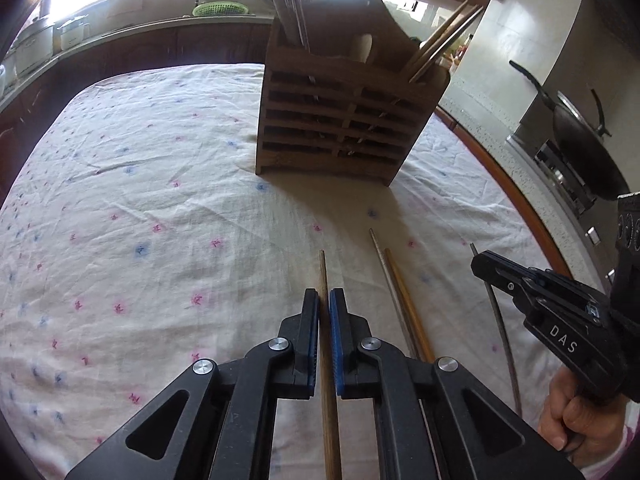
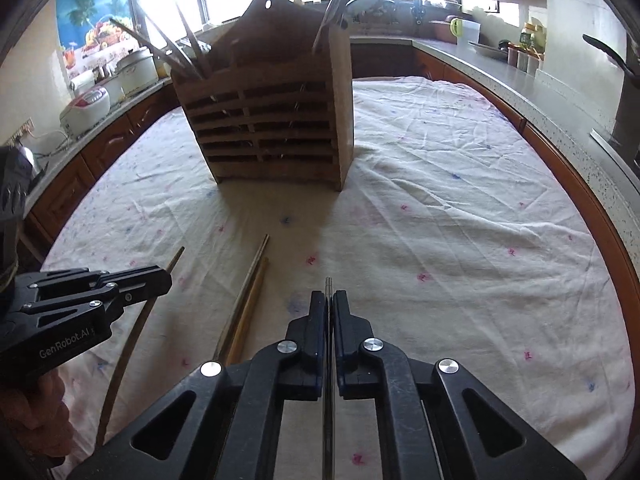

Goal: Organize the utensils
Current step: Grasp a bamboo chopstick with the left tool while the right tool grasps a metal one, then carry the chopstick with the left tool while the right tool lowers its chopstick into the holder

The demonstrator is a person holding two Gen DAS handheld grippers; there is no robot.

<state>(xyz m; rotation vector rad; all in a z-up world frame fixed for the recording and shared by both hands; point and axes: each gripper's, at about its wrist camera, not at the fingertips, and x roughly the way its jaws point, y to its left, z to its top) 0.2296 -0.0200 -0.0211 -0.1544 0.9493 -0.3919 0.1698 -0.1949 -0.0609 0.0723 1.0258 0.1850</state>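
Note:
A wooden slatted utensil holder (image 1: 340, 120) (image 2: 272, 120) stands upright on the floral tablecloth, with chopsticks and utensils sticking out of its top. My left gripper (image 1: 324, 300) is shut on a wooden chopstick (image 1: 322, 272) that runs forward between the pads; it also shows in the right wrist view (image 2: 132, 332). My right gripper (image 2: 329, 302) is shut on a thin metal chopstick (image 2: 328, 284), also seen in the left wrist view (image 1: 500, 320). Between the grippers a metal chopstick (image 1: 384, 268) (image 2: 250, 276) and a wooden chopstick (image 1: 404, 292) (image 2: 252, 304) lie side by side on the cloth.
The tablecloth (image 1: 140, 200) covers a rounded table. A stove with a black wok (image 1: 584, 140) stands to the right. Rice cookers (image 2: 96, 104) sit on the counter at left. A green basket (image 1: 220, 9) sits by the sink.

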